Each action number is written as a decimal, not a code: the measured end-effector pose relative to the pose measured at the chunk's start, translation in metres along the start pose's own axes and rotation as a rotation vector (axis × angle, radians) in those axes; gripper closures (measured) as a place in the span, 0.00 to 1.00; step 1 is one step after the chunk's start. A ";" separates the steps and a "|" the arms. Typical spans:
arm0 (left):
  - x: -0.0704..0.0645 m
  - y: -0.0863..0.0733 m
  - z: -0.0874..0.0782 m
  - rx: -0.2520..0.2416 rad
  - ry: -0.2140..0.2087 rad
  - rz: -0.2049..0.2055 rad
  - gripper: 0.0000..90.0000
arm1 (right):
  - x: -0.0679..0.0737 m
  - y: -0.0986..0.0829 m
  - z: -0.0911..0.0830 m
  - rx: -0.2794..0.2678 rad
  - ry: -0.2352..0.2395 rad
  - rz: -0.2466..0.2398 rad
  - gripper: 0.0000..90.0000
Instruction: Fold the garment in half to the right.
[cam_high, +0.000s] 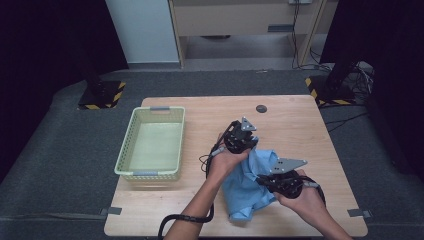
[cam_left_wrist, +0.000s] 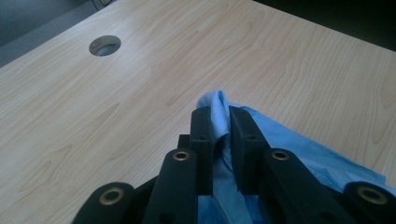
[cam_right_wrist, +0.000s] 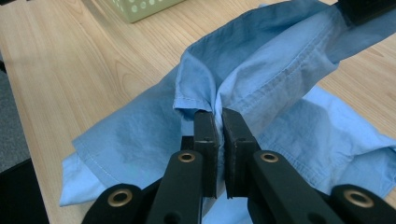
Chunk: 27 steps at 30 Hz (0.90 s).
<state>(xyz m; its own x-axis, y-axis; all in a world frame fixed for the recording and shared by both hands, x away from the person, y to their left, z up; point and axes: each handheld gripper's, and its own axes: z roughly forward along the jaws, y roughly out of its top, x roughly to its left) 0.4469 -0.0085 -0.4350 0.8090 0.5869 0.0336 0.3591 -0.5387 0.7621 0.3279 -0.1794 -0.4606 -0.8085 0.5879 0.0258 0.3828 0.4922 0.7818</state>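
A wooden table (cam_high: 295, 125) is seen bearing a pale green basket (cam_high: 150, 145) at its left and a blue shirt (cam_high: 250, 187), apparently crumpled, near the front edge. A raised fold of the shirt is pinched between the nearly closed jaws of the left gripper (cam_left_wrist: 220, 122). Another fold, by a stitched hem, is clamped in the right gripper (cam_right_wrist: 218, 116).

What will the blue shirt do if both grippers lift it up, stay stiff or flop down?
Probably flop: the blue shirt sags in soft folds between the left gripper and right gripper. It looks thin, so likely light. Being pinched at small spots, it may slip.
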 end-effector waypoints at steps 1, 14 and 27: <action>0.000 0.000 0.001 0.001 0.000 0.001 0.90 | -0.001 -0.001 0.000 0.000 0.001 0.002 0.96; -0.007 0.000 0.013 0.010 -0.010 0.010 0.91 | -0.006 -0.017 0.003 0.002 -0.017 0.032 0.96; -0.013 -0.001 0.024 0.014 -0.017 0.008 0.91 | -0.008 -0.026 0.003 0.006 -0.022 0.048 0.95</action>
<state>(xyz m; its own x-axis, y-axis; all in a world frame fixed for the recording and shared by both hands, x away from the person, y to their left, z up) 0.4472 -0.0304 -0.4519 0.8193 0.5727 0.0284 0.3593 -0.5513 0.7530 0.3253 -0.1948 -0.4832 -0.7791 0.6249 0.0491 0.4234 0.4669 0.7763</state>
